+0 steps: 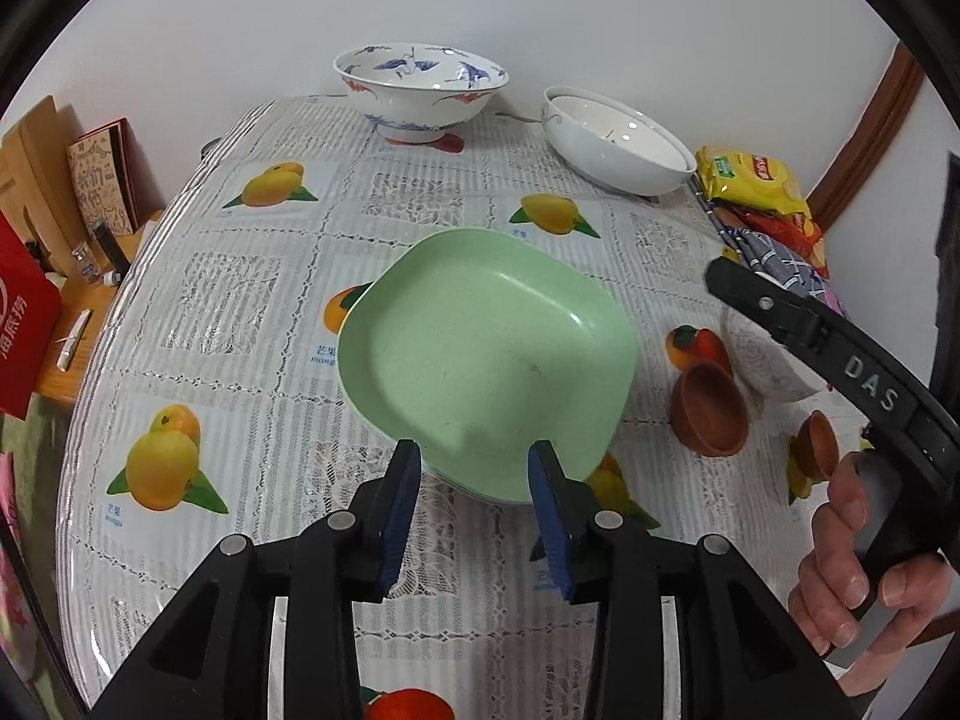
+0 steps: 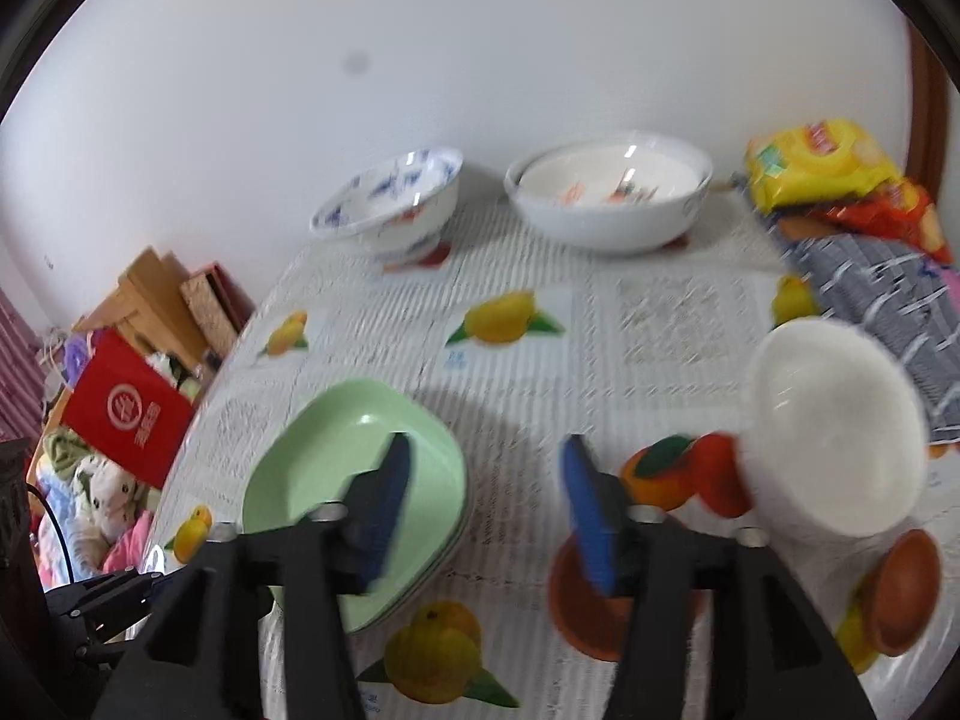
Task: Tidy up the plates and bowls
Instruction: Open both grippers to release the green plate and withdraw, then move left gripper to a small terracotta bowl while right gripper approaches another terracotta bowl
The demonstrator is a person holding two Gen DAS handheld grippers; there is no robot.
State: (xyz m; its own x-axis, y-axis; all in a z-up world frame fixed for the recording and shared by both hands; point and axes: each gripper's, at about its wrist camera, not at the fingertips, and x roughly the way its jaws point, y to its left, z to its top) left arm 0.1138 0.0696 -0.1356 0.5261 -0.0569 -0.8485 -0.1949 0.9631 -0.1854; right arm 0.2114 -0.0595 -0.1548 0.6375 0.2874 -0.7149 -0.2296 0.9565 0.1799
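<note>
- The left gripper (image 1: 474,459) hangs over the near rim of the green plates (image 1: 486,354), jaws apart and grasping nothing; lowering carelessly could nudge the stack on the slick tablecloth (image 1: 252,312).
- The right gripper (image 2: 486,462) is released too, empty, with a brown saucer (image 2: 606,612) beneath it; a blind drop could clip that.
- The white bowl (image 2: 834,426) sits tilted beside a second brown saucer (image 2: 906,591) and may roll if bumped.
- Far back, the crane-painted bowl (image 1: 420,87) and wide white bowl (image 1: 618,141) stand apart near the wall, safe unless overreached.

Pale green plate (image 1: 486,354), blue-crane white bowl (image 1: 420,90), fruit-print lace tablecloth (image 1: 240,300).
</note>
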